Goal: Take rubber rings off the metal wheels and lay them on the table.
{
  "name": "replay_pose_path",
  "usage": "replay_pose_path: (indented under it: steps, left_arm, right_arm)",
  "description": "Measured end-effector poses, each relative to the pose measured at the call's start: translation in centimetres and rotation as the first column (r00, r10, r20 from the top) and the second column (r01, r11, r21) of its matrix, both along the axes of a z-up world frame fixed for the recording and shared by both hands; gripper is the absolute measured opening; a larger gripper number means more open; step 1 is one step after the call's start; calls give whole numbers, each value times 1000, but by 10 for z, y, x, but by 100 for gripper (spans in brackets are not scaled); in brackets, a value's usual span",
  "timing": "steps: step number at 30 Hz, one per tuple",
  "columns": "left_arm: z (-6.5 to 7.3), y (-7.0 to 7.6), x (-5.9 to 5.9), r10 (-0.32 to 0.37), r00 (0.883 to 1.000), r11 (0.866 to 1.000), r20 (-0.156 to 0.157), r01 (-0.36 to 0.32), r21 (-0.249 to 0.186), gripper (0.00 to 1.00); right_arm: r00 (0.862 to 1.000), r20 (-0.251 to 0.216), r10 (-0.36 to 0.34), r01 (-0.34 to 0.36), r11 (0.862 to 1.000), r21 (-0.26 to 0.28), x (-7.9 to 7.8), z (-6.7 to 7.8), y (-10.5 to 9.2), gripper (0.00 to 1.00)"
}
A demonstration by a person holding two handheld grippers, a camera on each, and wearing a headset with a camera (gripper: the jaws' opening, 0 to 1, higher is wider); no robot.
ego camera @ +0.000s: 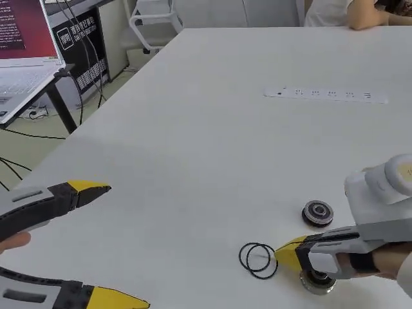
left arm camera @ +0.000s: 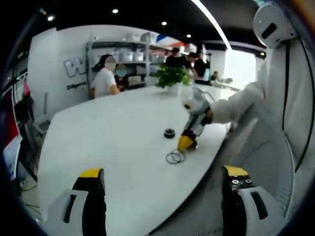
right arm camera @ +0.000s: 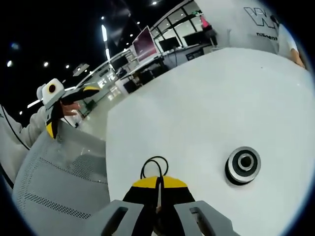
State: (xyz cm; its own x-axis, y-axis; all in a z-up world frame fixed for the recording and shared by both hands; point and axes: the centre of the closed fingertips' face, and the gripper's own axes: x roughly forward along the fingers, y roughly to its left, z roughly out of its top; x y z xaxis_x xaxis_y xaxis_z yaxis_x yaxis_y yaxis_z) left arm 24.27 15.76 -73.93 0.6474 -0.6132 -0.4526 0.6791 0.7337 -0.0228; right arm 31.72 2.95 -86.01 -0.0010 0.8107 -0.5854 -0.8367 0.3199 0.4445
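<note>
Holding the right hand-held gripper [right arm camera: 158, 182] squeezed shut, yellow tips pressed together, right at the edge of two thin black rubber rings [ego camera: 259, 259]. Can't tell if pinching one. Lying flat and overlapping, those rings, on the white surface [ego camera: 212, 129]. Hovering just over a shiny metal wheel [ego camera: 317, 282] near the surface's edge. Holding the left hand-held gripper [ego camera: 129, 244] wide open with nothing in it, well apart from the rings. Spotting a second metal wheel [ego camera: 318, 213] a bit farther back, with black rubber around it.
</note>
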Motion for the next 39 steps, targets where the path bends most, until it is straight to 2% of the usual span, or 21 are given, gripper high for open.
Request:
replay_pose_path:
  steps: [8,17,24,33,39]
  left_arm:
    - [-1,0,2,-8,1000,1000,-4,8,12,100]
    - [-4,1,1,-14,1000,1000,-9,14,15,100]
    - [-5,0,2,-21,1000,1000,-11,21,21,100]
    - [-3,-3,6,-41,999,999,-3,41,27,100]
    - [-3,-7,8,-63,998,997,-4,63,34,100]
  right_arm:
    - [1000,28,11,-10,1000,-28,3,-7,0,0]
    - [999,50,1,1,1000,-29,8,-3,-5,1]
    - [997,77,-16,17,1000,-4,14,9,-14,2]
    - [990,136,-36,32,999,33,18,33,-23,5]
    - [980,180,-79,69,996,57,23,45,-34,15]
